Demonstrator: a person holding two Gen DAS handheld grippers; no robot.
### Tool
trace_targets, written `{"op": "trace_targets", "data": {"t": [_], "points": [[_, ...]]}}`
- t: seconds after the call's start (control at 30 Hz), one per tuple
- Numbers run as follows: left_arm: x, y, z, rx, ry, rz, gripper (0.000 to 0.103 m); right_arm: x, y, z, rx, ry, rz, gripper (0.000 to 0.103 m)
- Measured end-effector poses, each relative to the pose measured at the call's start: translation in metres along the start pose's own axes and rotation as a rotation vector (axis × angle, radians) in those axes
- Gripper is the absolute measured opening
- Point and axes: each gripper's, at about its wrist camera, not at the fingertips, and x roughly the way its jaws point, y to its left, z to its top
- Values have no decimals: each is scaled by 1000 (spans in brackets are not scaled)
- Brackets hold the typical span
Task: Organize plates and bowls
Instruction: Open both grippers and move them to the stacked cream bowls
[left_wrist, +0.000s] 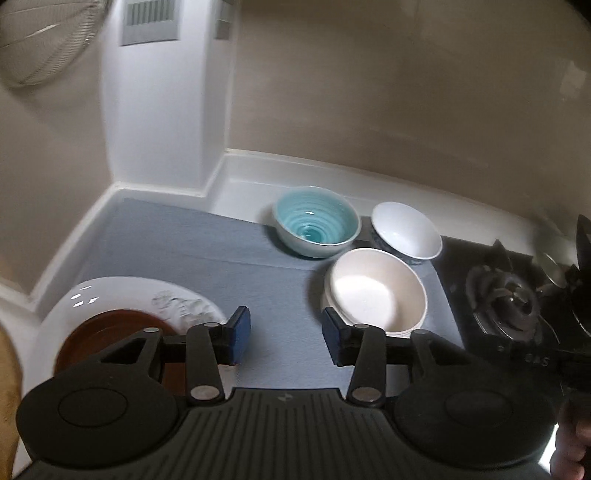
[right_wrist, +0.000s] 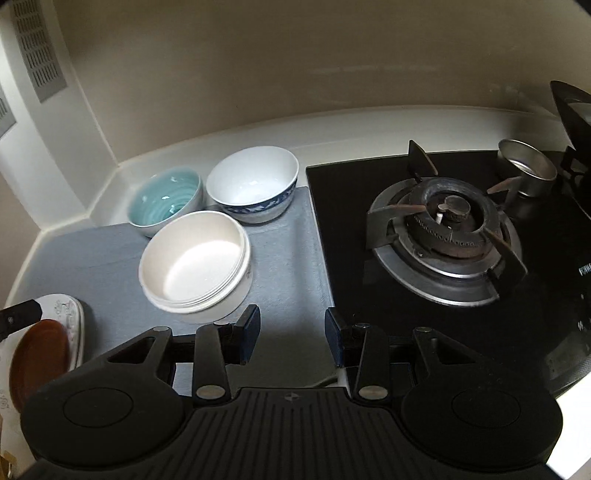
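On a grey-blue mat (left_wrist: 192, 254) stand three bowls: a teal swirled bowl (left_wrist: 316, 219), a white bowl with a blue pattern (left_wrist: 406, 230), and a cream bowl (left_wrist: 376, 290) that looks like a stack of nested ones. At the near left a brown plate (left_wrist: 107, 334) lies on a white patterned plate (left_wrist: 129, 293). My left gripper (left_wrist: 286, 338) is open above the mat, between the plates and the cream bowl, holding nothing. My right gripper (right_wrist: 291, 338) is open and empty over the mat's right edge, just in front of the cream bowl (right_wrist: 195, 260); the teal bowl (right_wrist: 166, 201) and blue-patterned bowl (right_wrist: 253, 188) stand behind it.
A black glass gas hob (right_wrist: 461, 229) with a burner and pan support lies right of the mat. A small metal cup (right_wrist: 526, 171) stands at its far right. White walls and a raised counter rim (left_wrist: 295, 162) close the back and left. A wire fan guard (left_wrist: 48, 40) shows top left.
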Motion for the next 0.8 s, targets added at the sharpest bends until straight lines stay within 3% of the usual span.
{"op": "trace_targets", "data": {"t": [0.1,0.2,0.4,0.63,0.73,0.8], "points": [[15,-7,0,-15,34,-22,20,11,0,9,-34,19,15,41],[24,-13,-4,-12,48,-16,8,18,2,18,-70,27,44,41],[39,-15,-1,-44,95,-43,7,35,12,29,-128,57,87,41],[52,-10,3,-65,120,-46,10,46,25,39,-169,61,79,41],[56,-6,5,-66,134,-50,16,49,28,41,-171,72,57,41],[60,-3,7,-64,137,-73,27,49,31,41,-169,79,52,41]]}}
